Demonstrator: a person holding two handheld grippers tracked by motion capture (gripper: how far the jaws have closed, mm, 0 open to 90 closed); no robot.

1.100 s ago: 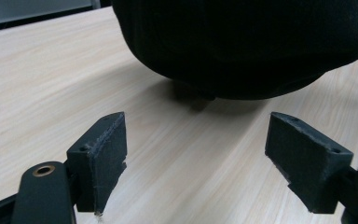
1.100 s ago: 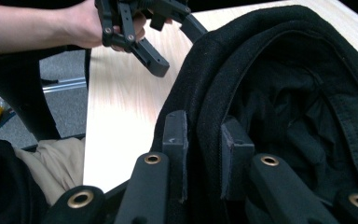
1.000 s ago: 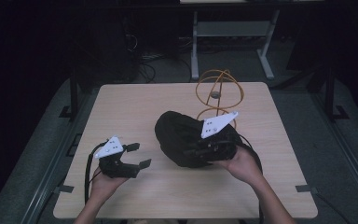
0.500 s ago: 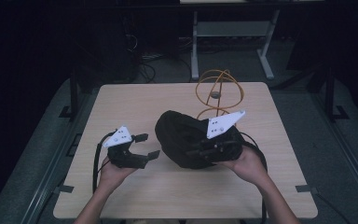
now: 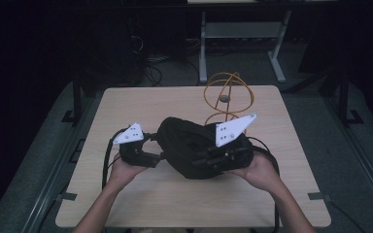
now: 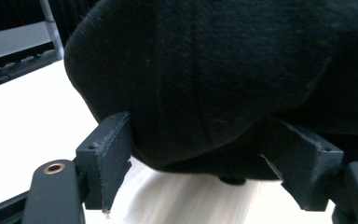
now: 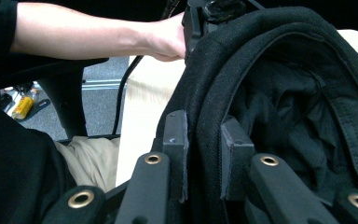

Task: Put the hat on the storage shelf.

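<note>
Right claw [image 7: 200,149] pinching black hat [image 5: 194,145] rim; left claw [image 6: 205,163] spread around hat crown, not yet pinching. Risk: soft fabric slips, hat drags into orange wire stand [image 5: 228,94] just behind hat.

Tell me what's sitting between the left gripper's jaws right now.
The rounded edge of the black hat fills the gap between the left gripper's open jaws, just above the table, as the left gripper view shows.
</note>
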